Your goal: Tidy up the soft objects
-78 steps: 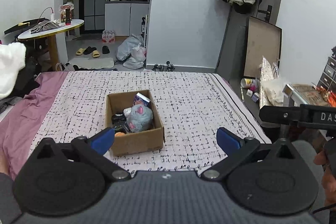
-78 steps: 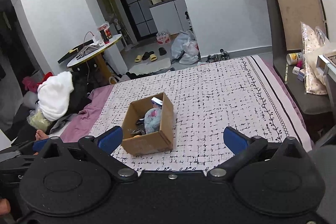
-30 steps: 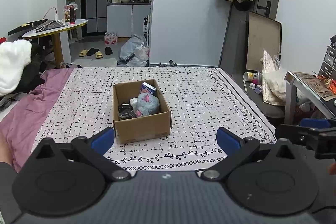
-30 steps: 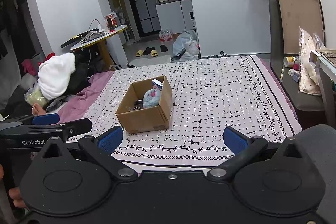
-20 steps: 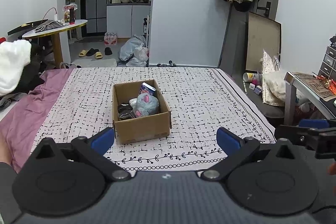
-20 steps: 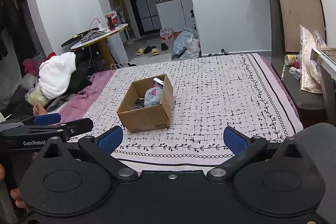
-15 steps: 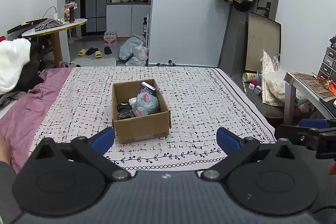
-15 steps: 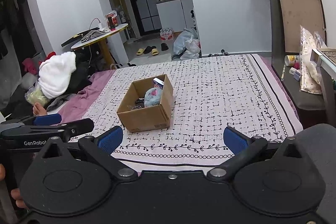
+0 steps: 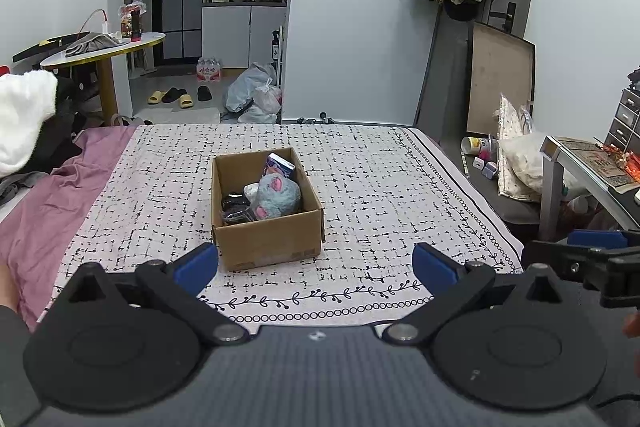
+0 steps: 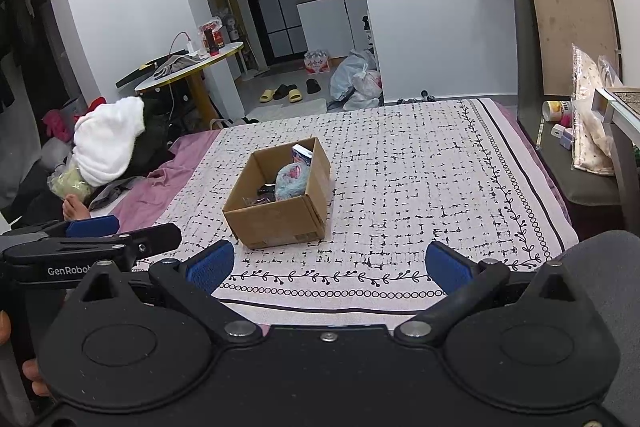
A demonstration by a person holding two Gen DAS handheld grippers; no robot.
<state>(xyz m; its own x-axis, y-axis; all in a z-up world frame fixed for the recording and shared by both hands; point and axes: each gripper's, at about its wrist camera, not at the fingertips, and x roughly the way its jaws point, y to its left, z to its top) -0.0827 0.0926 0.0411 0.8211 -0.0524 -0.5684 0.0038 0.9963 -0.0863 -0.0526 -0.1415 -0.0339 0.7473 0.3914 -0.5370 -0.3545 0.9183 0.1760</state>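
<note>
An open cardboard box (image 9: 268, 247) (image 10: 280, 223) sits on the patterned bedspread (image 9: 380, 187) in the middle of the bed. Inside it lie a grey-blue plush toy with pink patches (image 9: 278, 197) (image 10: 292, 181), a small blue-and-white carton (image 9: 280, 163) and dark items (image 9: 234, 205). My left gripper (image 9: 316, 263) is open and empty, held back near the bed's front edge, short of the box. My right gripper (image 10: 326, 265) is open and empty, also near the front edge. Each gripper shows at the side of the other's view.
A purple sheet (image 9: 44, 203) covers the bed's left side, with a white bundle (image 10: 108, 143) and clothes beyond. A desk (image 9: 592, 167) and bagged items (image 9: 520, 163) stand at the right. A round table (image 9: 100, 47), slippers and bags lie beyond the bed.
Both grippers have pulled back from the box towards the bed's front edge since 2.6 s ago. In the last second almost nothing has moved. Both stay open.
</note>
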